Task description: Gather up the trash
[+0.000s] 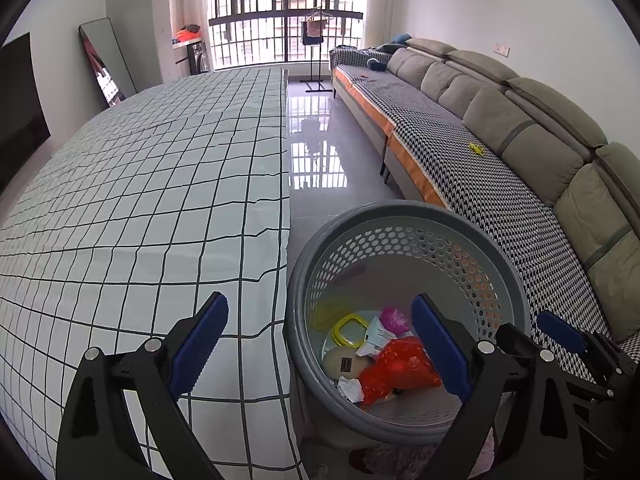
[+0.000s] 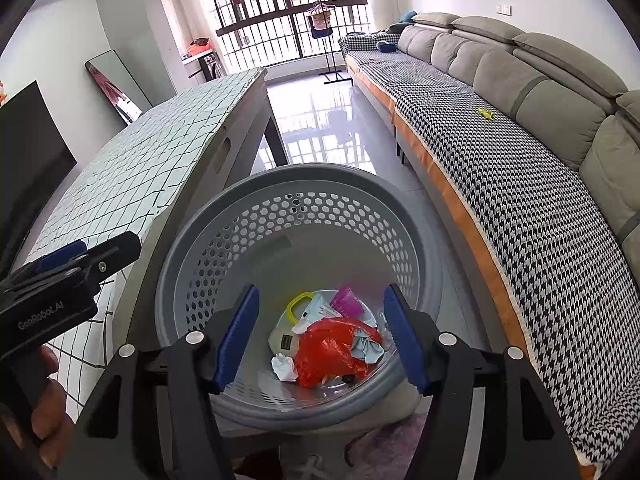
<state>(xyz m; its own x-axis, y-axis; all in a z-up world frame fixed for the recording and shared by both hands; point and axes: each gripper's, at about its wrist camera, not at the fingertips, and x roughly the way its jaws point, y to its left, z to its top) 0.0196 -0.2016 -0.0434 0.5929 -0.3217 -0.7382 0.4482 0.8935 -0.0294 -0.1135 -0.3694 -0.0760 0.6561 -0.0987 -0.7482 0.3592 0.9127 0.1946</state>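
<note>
A grey perforated basket (image 1: 400,216) stands on the floor between table and sofa; it also shows in the right wrist view (image 2: 304,176). Inside lie a red plastic bag (image 1: 396,368) (image 2: 332,352), a yellow-rimmed lid (image 1: 350,330), a pink wrapper (image 2: 347,300), crumpled white paper (image 2: 283,367) and a pale round item (image 1: 344,364). My left gripper (image 1: 320,344) is open and empty, straddling the table edge and the basket rim. My right gripper (image 2: 320,336) is open and empty, directly above the basket. The right gripper's tip (image 1: 560,332) shows in the left view; the left gripper (image 2: 76,256) shows in the right view.
A table with a checked cloth (image 1: 140,208) (image 2: 132,176) stands left of the basket. A long grey sofa with a houndstooth cover (image 1: 480,160) (image 2: 520,168) runs along the right, with a small yellow object (image 1: 477,148) (image 2: 486,113) on it. Glossy tiled floor (image 1: 316,148) lies between.
</note>
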